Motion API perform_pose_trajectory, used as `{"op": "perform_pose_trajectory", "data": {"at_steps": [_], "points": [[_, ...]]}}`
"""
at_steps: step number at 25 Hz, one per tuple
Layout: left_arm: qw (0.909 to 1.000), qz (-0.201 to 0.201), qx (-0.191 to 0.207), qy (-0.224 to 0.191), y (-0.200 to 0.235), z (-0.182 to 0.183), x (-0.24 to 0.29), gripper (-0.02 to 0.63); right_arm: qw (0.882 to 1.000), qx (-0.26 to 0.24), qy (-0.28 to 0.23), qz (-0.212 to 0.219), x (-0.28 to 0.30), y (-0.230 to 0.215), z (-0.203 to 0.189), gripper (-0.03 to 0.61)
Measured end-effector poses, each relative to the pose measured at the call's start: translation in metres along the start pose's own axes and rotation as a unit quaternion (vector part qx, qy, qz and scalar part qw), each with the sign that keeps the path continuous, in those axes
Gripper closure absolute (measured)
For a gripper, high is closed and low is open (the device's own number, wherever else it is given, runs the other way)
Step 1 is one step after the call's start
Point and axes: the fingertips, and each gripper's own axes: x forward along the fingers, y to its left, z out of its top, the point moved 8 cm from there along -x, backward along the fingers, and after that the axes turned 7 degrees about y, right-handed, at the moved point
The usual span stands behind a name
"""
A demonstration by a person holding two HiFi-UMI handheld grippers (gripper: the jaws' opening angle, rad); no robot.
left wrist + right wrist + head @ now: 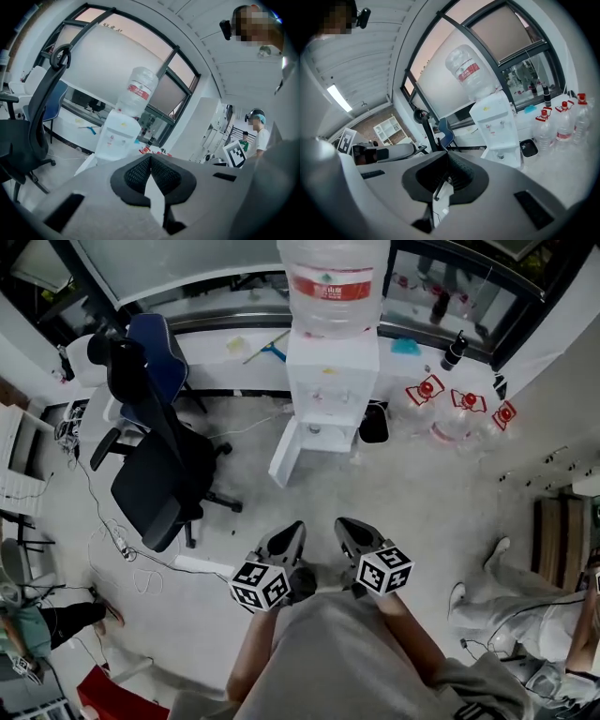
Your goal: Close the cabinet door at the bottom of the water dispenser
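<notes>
Both grippers sit low in the head view, close to the person's torso and well short of the target. Left gripper [293, 529]: jaws pressed together with nothing between them, and its own view agrees. Right gripper [343, 523]: same, clenched and empty.

Bare floor [412, 493] lies between them and the water dispenser [330, 381]. The cabinet door [285, 454] at its base stands swung out toward the left of the head view. Its free edge is nearest the person and the opening is exposed.

Judgement: it is a thin white hinged panel, light and stiff, and should swing easily. No grasp is needed; a push with closed jaw tips on the outer face near the free edge should do. The surface looks smooth, so the tips may slide. The dispenser carries a big bottle [333, 282] on top, so it is probably top-heavy; push gently.

Hard to make out:
- The hinge and any latch or magnet are not visible.
- Something small sits inside the open cabinet, can't identify it.
- The door is seen mostly from above.
- The bottle's top is cut off by the frame.

A black office chair [159, 470] stands left of the door, apart from it.
</notes>
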Motion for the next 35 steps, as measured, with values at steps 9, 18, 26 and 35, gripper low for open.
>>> {"op": "perform_pose_trajectory", "data": {"at_steps": [9,18,26,35], "points": [[0.9984,-0.051,-0.013,0.020,0.067,0.030,-0.003,0.606,0.999,0.006,-0.007,-0.052,0.037,0.033,0.013,0.566],[0.9946,-0.081,-0.034,0.055,0.095,0.039,0.030,0.606,0.996,0.035,-0.011,-0.087,0.048,0.023,0.018,0.566],[0.9934,-0.075,-0.032,0.080,0.115,0.067,0.076,0.606,0.995,0.068,-0.023,-0.070,0.094,-0.020,0.055,0.566],[0.9908,-0.049,-0.016,0.125,0.140,0.112,0.138,0.606,0.993,0.097,-0.052,-0.036,0.141,-0.071,0.108,0.566]]}}
